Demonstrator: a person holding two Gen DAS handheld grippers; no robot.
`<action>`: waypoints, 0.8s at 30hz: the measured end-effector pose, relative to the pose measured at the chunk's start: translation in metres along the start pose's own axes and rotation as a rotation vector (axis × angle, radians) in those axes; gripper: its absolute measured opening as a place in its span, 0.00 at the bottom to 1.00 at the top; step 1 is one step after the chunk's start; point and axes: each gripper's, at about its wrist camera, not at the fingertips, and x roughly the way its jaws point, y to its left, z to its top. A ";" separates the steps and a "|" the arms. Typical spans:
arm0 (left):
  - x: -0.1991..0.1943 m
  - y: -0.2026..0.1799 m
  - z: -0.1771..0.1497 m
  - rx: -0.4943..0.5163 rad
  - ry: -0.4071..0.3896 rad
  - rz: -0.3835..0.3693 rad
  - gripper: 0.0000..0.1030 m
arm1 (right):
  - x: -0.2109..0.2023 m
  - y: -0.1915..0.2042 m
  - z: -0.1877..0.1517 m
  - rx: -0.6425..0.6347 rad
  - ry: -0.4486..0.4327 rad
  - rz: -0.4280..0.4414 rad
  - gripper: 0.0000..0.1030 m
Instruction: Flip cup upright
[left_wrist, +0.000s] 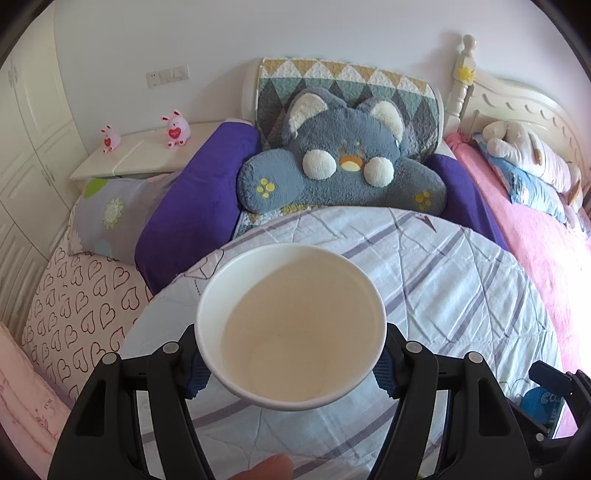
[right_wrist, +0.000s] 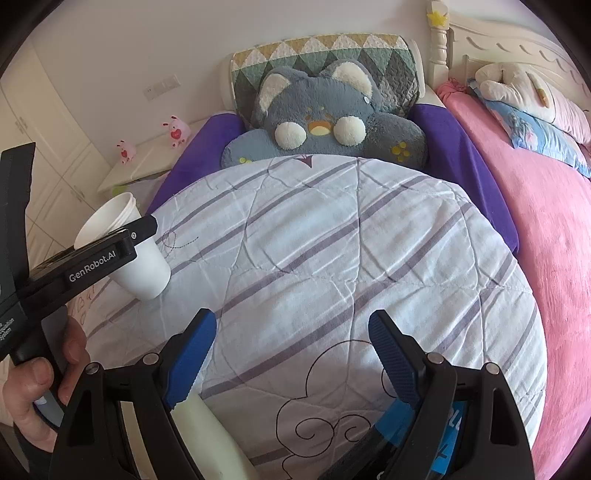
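A white paper cup is held in my left gripper, whose blue-padded fingers press its sides. Its open mouth faces the camera, tilted upward, and it is empty. In the right wrist view the same cup shows at the left, mouth up and tilted, held by the left gripper above the striped quilt. My right gripper is open and empty over the quilt's near part.
A grey plush cushion leans on the headboard beyond the quilt. Purple blanket and pillows lie left, a pink blanket right. A nightstand holds two pink toys. A cream object and a blue package lie below the right gripper.
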 end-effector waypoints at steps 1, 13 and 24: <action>-0.001 0.000 -0.002 0.002 0.000 0.003 0.69 | -0.001 0.001 -0.001 -0.001 0.000 -0.001 0.83; -0.011 0.013 -0.015 -0.005 0.029 -0.004 0.99 | -0.019 0.012 -0.016 -0.017 -0.018 -0.017 0.83; -0.056 0.018 -0.024 0.022 -0.033 -0.039 1.00 | -0.055 0.017 -0.021 -0.007 -0.087 -0.047 0.83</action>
